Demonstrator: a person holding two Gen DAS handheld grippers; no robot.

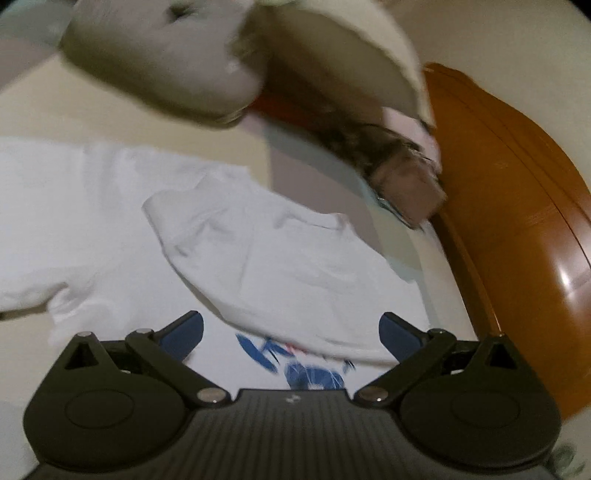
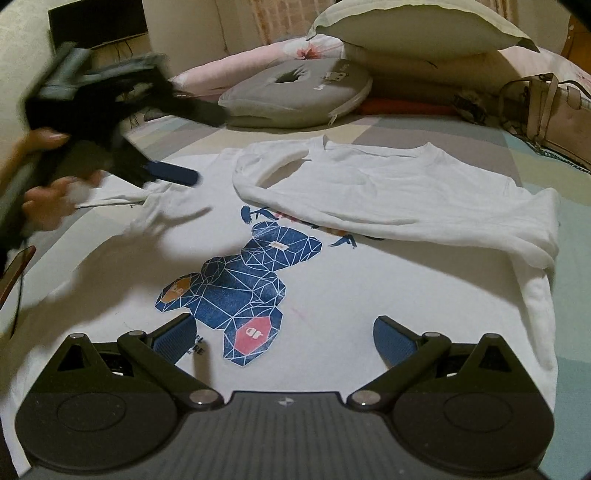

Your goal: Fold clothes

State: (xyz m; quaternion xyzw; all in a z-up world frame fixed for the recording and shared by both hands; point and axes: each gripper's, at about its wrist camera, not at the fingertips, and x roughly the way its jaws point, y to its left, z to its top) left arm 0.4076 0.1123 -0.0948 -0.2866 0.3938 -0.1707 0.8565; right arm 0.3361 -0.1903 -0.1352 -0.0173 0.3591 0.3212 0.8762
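A white T-shirt (image 2: 351, 295) with a blue geometric bear print (image 2: 236, 280) lies flat on the bed. Its right sleeve and shoulder (image 2: 388, 192) are folded over across the chest. My right gripper (image 2: 284, 336) is open and empty, low over the shirt's lower part. My left gripper (image 1: 291, 332) is open and empty, just above the folded part of the shirt (image 1: 280, 258). In the right wrist view the left gripper (image 2: 173, 173) is blurred, held by a hand (image 2: 48, 199) over the shirt's left sleeve (image 2: 122, 195).
A grey cushion (image 2: 295, 88), a cream pillow (image 2: 417, 29), a floral pillow (image 2: 258, 59) and a beige handbag (image 2: 554, 114) lie at the bed's far end. A wooden headboard (image 1: 517, 221) stands at the right in the left wrist view.
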